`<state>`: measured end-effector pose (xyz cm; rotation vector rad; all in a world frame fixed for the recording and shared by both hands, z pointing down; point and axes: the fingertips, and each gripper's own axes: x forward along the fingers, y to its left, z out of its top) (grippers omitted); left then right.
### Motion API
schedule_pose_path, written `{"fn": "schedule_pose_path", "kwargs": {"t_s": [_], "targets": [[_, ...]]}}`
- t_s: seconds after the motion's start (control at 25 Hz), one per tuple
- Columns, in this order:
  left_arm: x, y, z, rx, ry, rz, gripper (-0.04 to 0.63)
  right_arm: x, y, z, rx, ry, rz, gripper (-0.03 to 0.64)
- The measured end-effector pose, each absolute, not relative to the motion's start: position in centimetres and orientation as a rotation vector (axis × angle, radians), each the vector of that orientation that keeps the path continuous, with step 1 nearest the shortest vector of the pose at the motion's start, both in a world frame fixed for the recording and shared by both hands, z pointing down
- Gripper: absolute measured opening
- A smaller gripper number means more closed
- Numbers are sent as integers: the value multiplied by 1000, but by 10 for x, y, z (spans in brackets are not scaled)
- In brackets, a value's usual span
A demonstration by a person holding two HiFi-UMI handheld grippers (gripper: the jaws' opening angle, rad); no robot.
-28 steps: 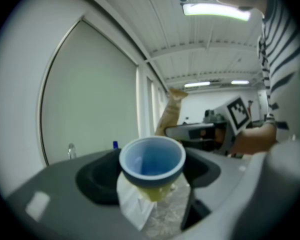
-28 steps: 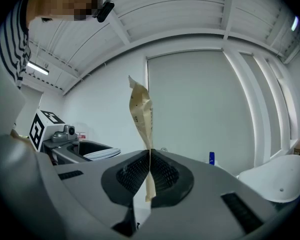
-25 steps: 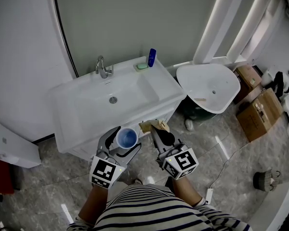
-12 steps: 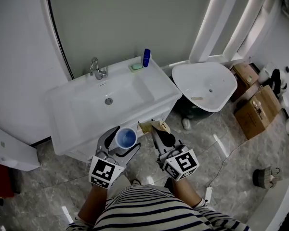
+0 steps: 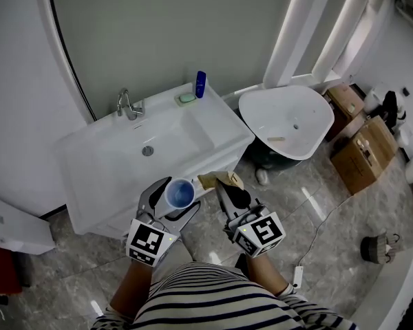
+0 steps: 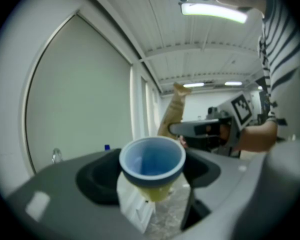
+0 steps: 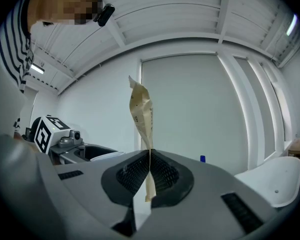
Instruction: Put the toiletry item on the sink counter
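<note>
The white sink counter (image 5: 210, 130) carried a faucet (image 5: 127, 105), green soap (image 5: 186, 98) and a blue bottle (image 5: 200, 84). In front of it and off its surface, the left gripper (image 5: 171, 201) clamped a blue cup (image 5: 179, 194) between wide jaws. The right gripper (image 5: 227, 190) pinched a tan paper sachet (image 5: 219, 179) flat.

A blue bottle (image 5: 200, 84) stands just beside a green soap bar (image 5: 186, 98). Cardboard boxes (image 5: 361, 153) sit on the floor (image 5: 316, 208) at my right.

The head view looks steeply down from above on the white rectangular sink counter (image 5: 217, 124). Both gripper views sit close behind their jaws, face upward, and share the small dark-blue bottle (image 5: 200, 84) with it.
</note>
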<state>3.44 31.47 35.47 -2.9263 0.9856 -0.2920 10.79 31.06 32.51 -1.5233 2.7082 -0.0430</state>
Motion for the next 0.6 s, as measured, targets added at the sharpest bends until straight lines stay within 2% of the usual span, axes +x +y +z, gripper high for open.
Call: {"fn": "schedule_pose_path", "kwargs": {"t_s": [0.6], "targets": [[27, 155, 367, -2958, 863, -265, 373, 86, 152, 329, -1519, 2753, -58, 12]]}}
